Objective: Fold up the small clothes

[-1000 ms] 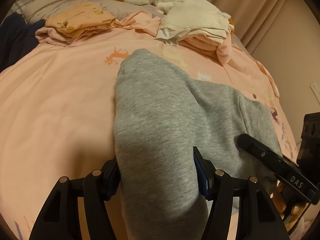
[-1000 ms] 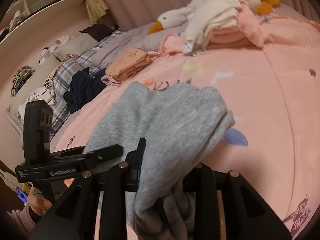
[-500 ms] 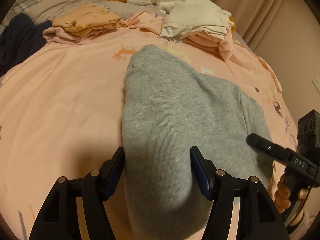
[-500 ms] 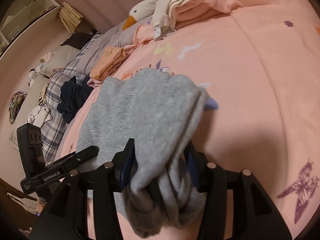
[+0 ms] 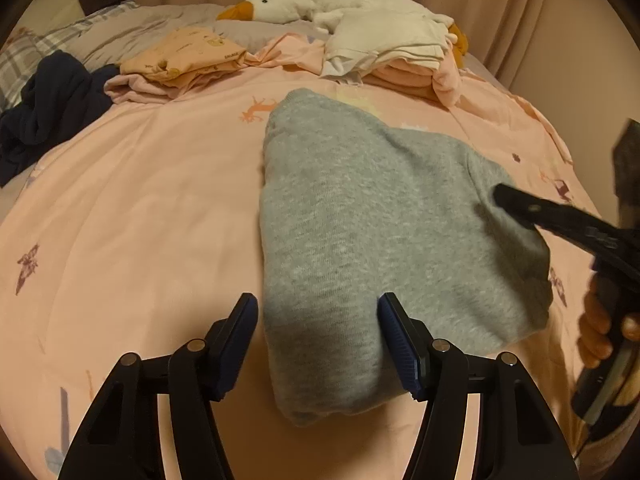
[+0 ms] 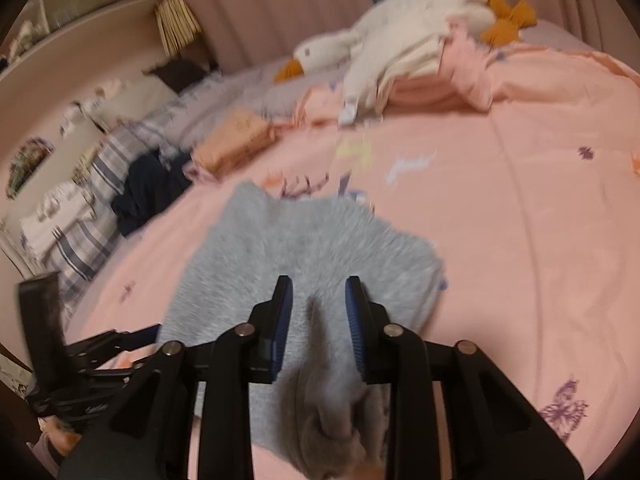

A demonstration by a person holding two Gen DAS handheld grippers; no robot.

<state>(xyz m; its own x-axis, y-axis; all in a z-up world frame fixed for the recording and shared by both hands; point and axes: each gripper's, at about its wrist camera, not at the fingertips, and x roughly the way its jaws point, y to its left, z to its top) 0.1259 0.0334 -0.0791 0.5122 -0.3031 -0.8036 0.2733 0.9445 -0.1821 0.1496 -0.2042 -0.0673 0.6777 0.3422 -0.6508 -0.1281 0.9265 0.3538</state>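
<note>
Two pairs of tongs work over one grey garment (image 5: 380, 208), which lies folded on the pink bed cover (image 5: 140, 200), its near end towards the left-hand camera and its far end pointing at the piles by the pillows.

Left tongs (image 5: 316, 300) stand spread, straddling the garment's near end. The right pad touches the cloth's edge, while the left pad sits just beside it with a sliver of pink showing between, so the cloth is between the jaws but not squeezed.

Right tongs (image 6: 318, 284) come in over the garment's right side. Their jaws are narrow and have just been closing, and a bunched ridge of the grey cloth rises between the blue pads. That view is blurred, so I cannot tell whether the pads actually press on it. A hand (image 5: 600, 332) grips the handle at the right edge of the left view.

Farther off, a folded orange garment (image 5: 184, 56) rests on a pink one to the far left. A navy garment (image 5: 52, 96) lies crumpled at the left edge, and a stack of cream clothes (image 5: 380, 36) sits on folded pink cloth far right. Behind them all lies a white goose plush (image 5: 276, 6) — orange beak pointing left.
</note>
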